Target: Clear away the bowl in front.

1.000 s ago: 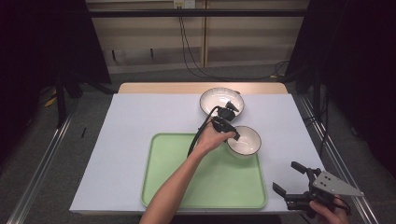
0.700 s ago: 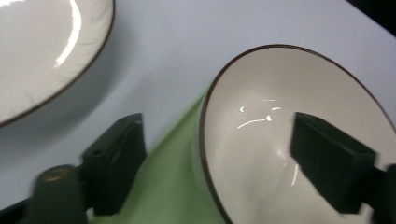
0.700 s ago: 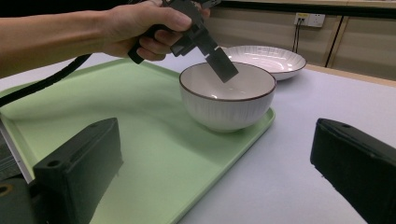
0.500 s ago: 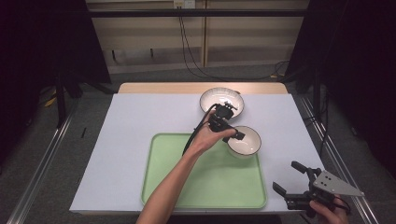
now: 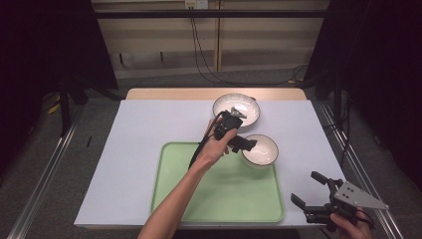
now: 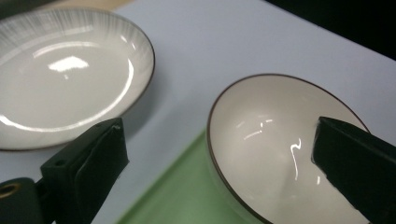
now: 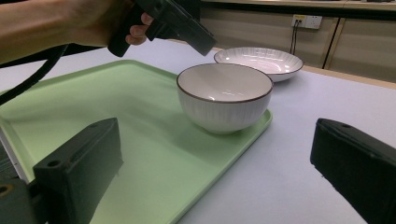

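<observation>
Hovering above the green tray (image 5: pixel 219 196), the left gripper (image 5: pixel 238 141) has its jaws spread wide and holds nothing; in the left gripper view they straddle the near rim of the small bowl (image 6: pixel 285 149). That bowl sits on the tray's far right corner, its base near the raised lip. Beyond the tray's far edge, on the white table cover (image 5: pixel 149 129), lies the wide shallow bowl (image 5: pixel 236 108), just behind the small bowl but apart from it.

The likely trouble: if the jaws close unevenly on the glossy rim, the small bowl could slip or tip over the tray lip, or be shoved back into the shallow bowl.

Most of the tray is bare toward the person, leaving free room there. Off the tray's near right corner, the right gripper (image 5: pixel 318 196) waits with jaws parted and empty, well apart from both bowls.
</observation>
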`<state>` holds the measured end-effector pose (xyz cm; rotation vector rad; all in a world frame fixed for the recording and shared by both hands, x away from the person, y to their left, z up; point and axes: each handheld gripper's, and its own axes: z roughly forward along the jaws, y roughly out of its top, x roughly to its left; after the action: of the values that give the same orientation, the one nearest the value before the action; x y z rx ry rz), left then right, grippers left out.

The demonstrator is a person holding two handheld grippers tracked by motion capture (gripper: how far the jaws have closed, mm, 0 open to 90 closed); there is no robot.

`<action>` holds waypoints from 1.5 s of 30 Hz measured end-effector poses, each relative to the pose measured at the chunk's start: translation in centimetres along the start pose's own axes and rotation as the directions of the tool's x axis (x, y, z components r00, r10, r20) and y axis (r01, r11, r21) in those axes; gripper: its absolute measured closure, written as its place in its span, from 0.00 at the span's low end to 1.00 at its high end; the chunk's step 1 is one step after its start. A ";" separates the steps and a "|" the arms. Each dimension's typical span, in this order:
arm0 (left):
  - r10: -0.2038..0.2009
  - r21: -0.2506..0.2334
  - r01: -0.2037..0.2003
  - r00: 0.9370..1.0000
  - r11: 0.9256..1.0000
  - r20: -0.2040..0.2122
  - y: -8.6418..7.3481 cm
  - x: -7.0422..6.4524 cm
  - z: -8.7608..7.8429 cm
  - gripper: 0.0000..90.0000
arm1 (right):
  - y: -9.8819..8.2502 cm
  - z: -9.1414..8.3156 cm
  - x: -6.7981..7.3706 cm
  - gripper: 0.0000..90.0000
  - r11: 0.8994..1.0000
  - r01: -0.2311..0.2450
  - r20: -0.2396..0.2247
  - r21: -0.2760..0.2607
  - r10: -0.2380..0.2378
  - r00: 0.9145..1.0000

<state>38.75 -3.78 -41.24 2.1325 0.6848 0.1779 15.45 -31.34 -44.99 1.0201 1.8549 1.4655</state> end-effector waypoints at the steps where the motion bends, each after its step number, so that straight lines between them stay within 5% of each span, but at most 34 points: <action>1: 0.008 -0.011 -0.008 1.000 1.000 -0.019 -0.1 0.1 -0.3 0.04 | 0.0 0.0 0.0 0.02 1.000 0.000 -0.001 0.000 0.000 1.000; 9: -0.015 -0.070 0.009 0.996 0.998 -0.087 -1.0 0.4 -3.6 0.03 | 0.0 0.0 0.0 0.02 1.000 0.000 -0.002 0.001 0.000 1.000; 18: -0.024 -0.082 0.010 0.984 0.997 -0.174 -4.2 1.6 -7.1 0.03 | 0.0 0.0 -0.1 0.02 1.000 -0.004 0.004 0.002 0.004 1.000; 23: -0.033 -0.109 0.008 0.974 0.994 -0.224 -5.7 1.6 -9.1 0.03 | 0.0 0.1 -0.1 0.02 1.000 -0.006 0.012 0.003 0.006 1.000; 25: -0.044 -0.122 0.011 0.962 0.992 -0.268 -6.3 1.5 -10.0 0.03 | 0.0 0.1 -0.1 0.02 1.000 -0.005 0.010 0.003 0.005 1.000; 32: -0.050 -0.145 0.010 0.960 0.989 -0.277 -7.9 1.1 -12.3 0.02 | 0.1 0.1 0.0 0.02 1.000 -0.002 0.014 0.006 0.002 1.000; 34: -0.059 -0.147 0.015 0.953 0.989 -0.296 -8.4 1.0 -12.8 0.02 | 0.0 0.1 0.0 0.02 1.000 0.001 0.013 0.007 -0.001 1.000; 36: -0.059 -0.127 0.022 0.955 0.992 -0.292 -8.9 1.1 -13.2 0.03 | 0.1 0.2 0.0 0.02 1.000 0.003 0.010 0.007 -0.003 1.000; 38: -0.076 -0.141 0.032 0.947 0.989 -0.313 -9.4 1.2 -13.5 0.03 | 0.1 0.2 0.0 0.02 1.000 0.004 0.010 0.006 -0.004 1.000; 45: -0.089 -0.141 0.044 0.940 0.989 -0.330 -11.8 0.9 -15.1 0.03 | 0.1 0.2 0.0 0.02 1.000 0.005 0.011 0.006 -0.005 1.000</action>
<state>29.28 12.88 -41.22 1.9665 0.9146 0.5458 15.64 -31.22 -44.99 1.0238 1.8539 1.4490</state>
